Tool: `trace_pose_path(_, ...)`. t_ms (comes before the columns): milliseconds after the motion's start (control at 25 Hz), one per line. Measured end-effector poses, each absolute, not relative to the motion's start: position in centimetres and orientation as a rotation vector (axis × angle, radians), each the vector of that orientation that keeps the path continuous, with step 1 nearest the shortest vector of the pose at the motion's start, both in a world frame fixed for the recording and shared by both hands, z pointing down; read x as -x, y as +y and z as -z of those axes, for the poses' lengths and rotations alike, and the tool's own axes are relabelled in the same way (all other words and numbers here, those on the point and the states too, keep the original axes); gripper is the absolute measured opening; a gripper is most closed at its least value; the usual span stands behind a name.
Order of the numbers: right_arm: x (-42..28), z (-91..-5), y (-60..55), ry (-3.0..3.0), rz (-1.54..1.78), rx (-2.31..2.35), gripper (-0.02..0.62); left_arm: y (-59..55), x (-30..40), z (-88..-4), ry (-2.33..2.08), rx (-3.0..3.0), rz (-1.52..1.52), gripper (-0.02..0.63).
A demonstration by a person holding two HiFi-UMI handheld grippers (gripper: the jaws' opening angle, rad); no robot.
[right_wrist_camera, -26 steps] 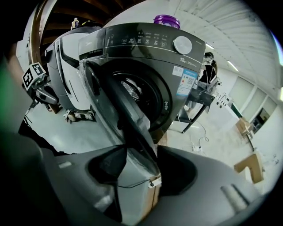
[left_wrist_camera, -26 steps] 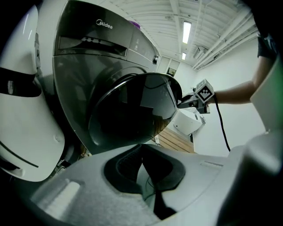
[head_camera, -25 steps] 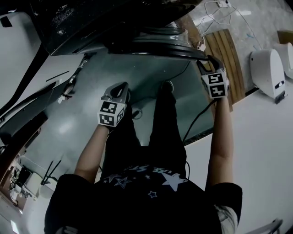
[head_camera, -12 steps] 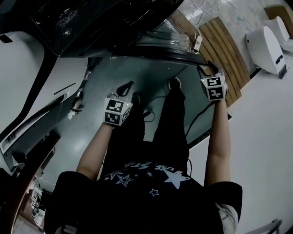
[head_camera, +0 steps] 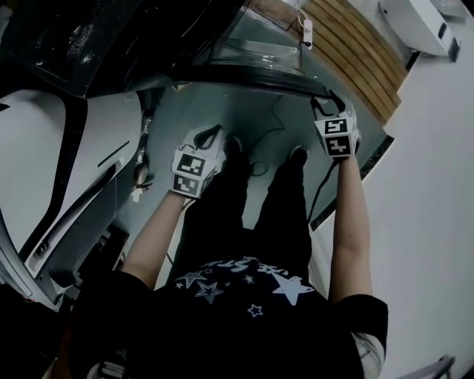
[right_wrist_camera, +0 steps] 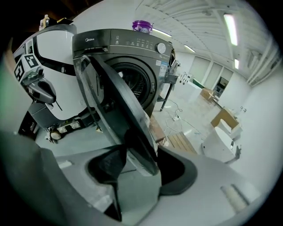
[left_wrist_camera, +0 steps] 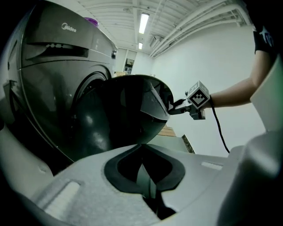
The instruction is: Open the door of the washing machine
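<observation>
**Both shoes now under the open door**

Since a second ago the wooden slats (head_camera: 355, 48) have slid up toward the top right corner of the head view. The white housing (head_camera: 44, 163) fills more of the left side. Both shoes (head_camera: 233, 146) now show under the door, where only one did before.

Just right of the white housing, the left gripper (head_camera: 209, 136) hangs in the air in front of the person. Its jaws are closed together with nothing between them.

The washing machine (left_wrist_camera: 57, 66) is dark grey and carries the word "Midea" (left_wrist_camera: 68, 27) at the upper left of its front. The print along the control panel is too small to read. A purple object (right_wrist_camera: 142, 26) sits on top of the machine.

The door (left_wrist_camera: 128, 110) is round, dark and glossy, with a bulging glass bowl. It stands swung well away from the drum opening (right_wrist_camera: 132, 84), in front of the person.

At the door's free edge, the right gripper (head_camera: 327, 102) is clamped on the rim, one pad on each face. Farther right lie the slats and a white appliance (head_camera: 418, 22).
</observation>
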State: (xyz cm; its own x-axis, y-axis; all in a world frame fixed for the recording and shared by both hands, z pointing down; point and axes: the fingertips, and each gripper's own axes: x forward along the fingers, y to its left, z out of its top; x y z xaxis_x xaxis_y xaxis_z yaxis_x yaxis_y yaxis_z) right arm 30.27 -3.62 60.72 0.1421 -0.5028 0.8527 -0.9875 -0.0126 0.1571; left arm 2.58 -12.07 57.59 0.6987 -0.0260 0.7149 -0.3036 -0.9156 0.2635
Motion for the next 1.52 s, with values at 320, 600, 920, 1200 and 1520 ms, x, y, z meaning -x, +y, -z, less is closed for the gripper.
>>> trace_pose_path(320,-26.9,-60.6,0.2,-1.391,-0.762,-1.782,0.225,-6.8,-2.9,-59.9,-0.154,-2.528,-1.140,0.011)
trace_pose_path(600,-24.9,-60.4,1.5,-1.384,-0.707,-1.891,0.225,-2.1,-1.6,-60.0,-0.208,-2.526,-1.243,0.011)
trace_pose_path(920,-22.0,-60.3,3.4,-1.407,-0.713,-1.942,0.206,2.3,1.4,-58.7,-0.317,-2.562,-1.219,0.011)
trace_pose_path(1200,-19.0,-60.2,5.3,-1.457,-0.708,-1.876,0.156,5.2,4.9,-56.9,-0.390,-2.573,-1.208,0.011)
trace_pose_path(1520,-15.1,-60.0,7.1,-1.535,-0.680,-1.763,0.110,6.7,7.5,-55.0,-0.504,-2.600,-1.150,0.011)
